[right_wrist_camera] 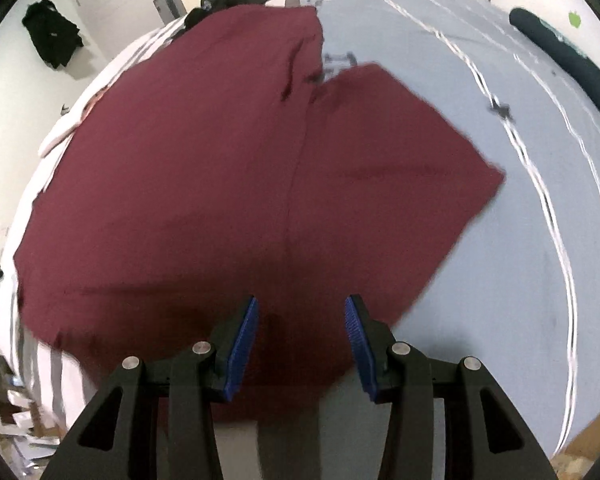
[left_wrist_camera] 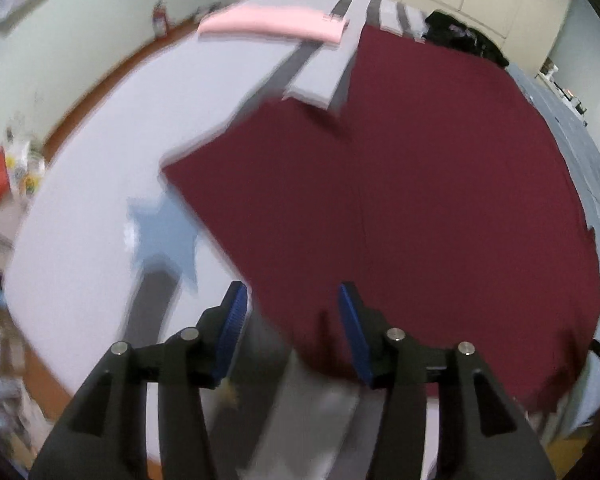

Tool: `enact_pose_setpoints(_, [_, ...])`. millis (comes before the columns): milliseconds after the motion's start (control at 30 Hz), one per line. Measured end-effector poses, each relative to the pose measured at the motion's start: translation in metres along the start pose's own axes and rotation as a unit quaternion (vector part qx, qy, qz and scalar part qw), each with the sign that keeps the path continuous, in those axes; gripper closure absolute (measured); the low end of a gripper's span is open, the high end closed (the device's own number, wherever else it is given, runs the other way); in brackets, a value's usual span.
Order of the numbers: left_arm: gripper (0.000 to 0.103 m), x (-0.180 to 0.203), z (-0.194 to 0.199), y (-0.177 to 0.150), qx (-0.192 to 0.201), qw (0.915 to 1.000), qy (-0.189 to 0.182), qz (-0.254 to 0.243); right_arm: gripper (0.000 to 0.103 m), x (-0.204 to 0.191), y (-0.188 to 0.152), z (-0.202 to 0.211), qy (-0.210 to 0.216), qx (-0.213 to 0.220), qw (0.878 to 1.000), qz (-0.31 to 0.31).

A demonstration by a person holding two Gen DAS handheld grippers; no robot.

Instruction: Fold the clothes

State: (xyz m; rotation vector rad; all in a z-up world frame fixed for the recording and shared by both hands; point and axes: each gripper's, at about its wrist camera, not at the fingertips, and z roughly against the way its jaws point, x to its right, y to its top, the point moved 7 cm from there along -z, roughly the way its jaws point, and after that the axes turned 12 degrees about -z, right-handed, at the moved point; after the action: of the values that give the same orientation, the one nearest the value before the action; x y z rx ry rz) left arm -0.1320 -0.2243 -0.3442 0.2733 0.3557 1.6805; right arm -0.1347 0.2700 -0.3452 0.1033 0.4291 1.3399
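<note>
Maroon shirt (left_wrist_camera: 400,184) fills the middle and right of my left wrist view, spread flat on the bed (left_wrist_camera: 100,168), one sleeve pointing toward the centre left. I judge it was laid out wide so the fold lines can be found. In my right wrist view the same garment covers the centre and left, its other sleeve reaching to the middle right.

Left gripper (left_wrist_camera: 291,322) sits at the bottom centre, jaws parted with nothing between the ribbed blue pads (left_wrist_camera: 232,328). Right gripper (right_wrist_camera: 300,340) is likewise released, hanging over the shirt's near edge, gripping nothing.

Fabric looks like soft matte knit, limp, with a straight seam down the middle. The bedsheet is pale grey with darker stripes. A folded pink garment (left_wrist_camera: 272,26) lies at the upper centre, probably finished; dark clothes (right_wrist_camera: 232,0) wait at the top.
</note>
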Motion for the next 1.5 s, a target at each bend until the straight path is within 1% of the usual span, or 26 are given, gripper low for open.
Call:
enact_pose_setpoints(100, [0.058, 0.005, -0.009, -0.04, -0.029, 0.9996, -0.006, 0.005, 0.061, 0.001, -0.03, 0.001, -0.001, -0.024, 1.0, 0.006])
enact_pose_setpoints(200, [0.058, 0.021, -0.02, -0.057, -0.034, 0.9991, -0.017, -0.018, 0.061, -0.008, -0.058, -0.002, 0.008, -0.046, 0.999, 0.021])
enact_pose_setpoints(267, [0.058, 0.037, -0.026, -0.059, -0.03, 0.9984, -0.024, -0.042, 0.06, -0.019, -0.072, -0.007, 0.011, -0.053, 0.998, 0.04])
enact_pose_setpoints(333, [0.058, 0.053, -0.029, -0.056, -0.021, 0.9972, -0.033, -0.063, 0.057, -0.031, -0.079, -0.009, 0.01, -0.047, 0.997, 0.055])
enact_pose_setpoints(433, [0.058, 0.071, -0.03, -0.048, -0.007, 0.9949, -0.044, -0.09, 0.056, -0.05, -0.082, -0.01, 0.022, -0.04, 0.997, 0.055])
enact_pose_setpoints(467, [0.058, 0.073, -0.029, -0.042, -0.003, 0.9947, -0.051, -0.089, 0.056, -0.057, -0.082, -0.01, 0.029, -0.038, 0.997, 0.053])
enact_pose_setpoints(533, [0.058, 0.073, -0.025, -0.03, 0.007, 0.995, -0.065, -0.076, 0.056, -0.068, -0.077, -0.01, 0.033, -0.033, 0.998, 0.05])
enact_pose_setpoints(600, [0.058, 0.072, -0.018, -0.011, 0.024, 0.9948, -0.076, -0.063, 0.057, -0.074, -0.063, -0.006, 0.046, -0.02, 0.998, 0.035])
enact_pose_setpoints(667, [0.058, 0.071, -0.011, 0.01, 0.042, 0.994, -0.086, -0.053, 0.057, -0.08, -0.042, 0.0, 0.056, -0.001, 0.998, 0.018])
enact_pose_setpoints(767, [0.058, 0.069, -0.007, 0.044, 0.067, 0.9921, -0.097, -0.043, 0.057, -0.083, -0.014, 0.003, 0.061, 0.023, 0.998, 0.009])
enact_pose_setpoints(833, [0.058, 0.065, -0.009, 0.059, 0.076, 0.9919, -0.093, -0.039, 0.057, -0.083, 0.002, 0.003, 0.063, 0.036, 0.997, 0.006])
enact_pose_setpoints(900, [0.058, 0.064, -0.014, 0.07, 0.077, 0.9928, -0.084, -0.039, 0.057, -0.081, 0.02, 0.003, 0.054, 0.05, 0.997, 0.01])
enact_pose_setpoints(933, [0.058, 0.064, -0.017, 0.07, 0.072, 0.9936, -0.079, -0.038, 0.057, -0.08, 0.028, -0.002, 0.055, 0.047, 0.997, 0.004])
enact_pose_setpoints(1000, [0.058, 0.063, -0.02, 0.064, 0.059, 0.9941, -0.085, -0.032, 0.057, -0.078, 0.037, -0.007, 0.059, 0.039, 0.997, -0.012])
enact_pose_setpoints(1033, [0.058, 0.065, -0.014, 0.058, 0.058, 0.9936, -0.092, -0.029, 0.057, -0.083, 0.047, -0.016, 0.064, 0.034, 0.997, -0.017])
enact_pose_setpoints(1067, [0.058, 0.073, -0.006, 0.048, 0.062, 0.9929, -0.098, -0.028, 0.057, -0.087, 0.048, -0.013, 0.068, 0.034, 0.997, -0.014])
enact_pose_setpoints(1133, [0.058, 0.088, 0.009, 0.026, 0.067, 0.9914, -0.108, -0.032, 0.057, -0.095, 0.043, -0.002, 0.074, 0.042, 0.996, 0.009])
enact_pose_setpoints(1267, [0.057, 0.108, 0.018, -0.005, 0.053, 0.9885, -0.137, -0.038, 0.057, -0.108, 0.017, 0.003, 0.088, 0.022, 0.996, 0.014])
enact_pose_setpoints(1333, [0.057, 0.123, 0.022, -0.017, 0.048, 0.9866, -0.149, -0.046, 0.056, -0.115, 0.006, 0.003, 0.088, 0.016, 0.996, 0.018])
enact_pose_setpoints(1433, [0.057, 0.146, 0.026, -0.024, 0.046, 0.9839, -0.161, -0.064, 0.054, -0.127, -0.002, -0.002, 0.084, 0.01, 0.996, 0.02])
enact_pose_setpoints(1500, [0.055, 0.156, 0.027, -0.021, 0.05, 0.984, -0.152, -0.077, 0.052, -0.131, -0.003, -0.007, 0.074, 0.008, 0.997, 0.014])
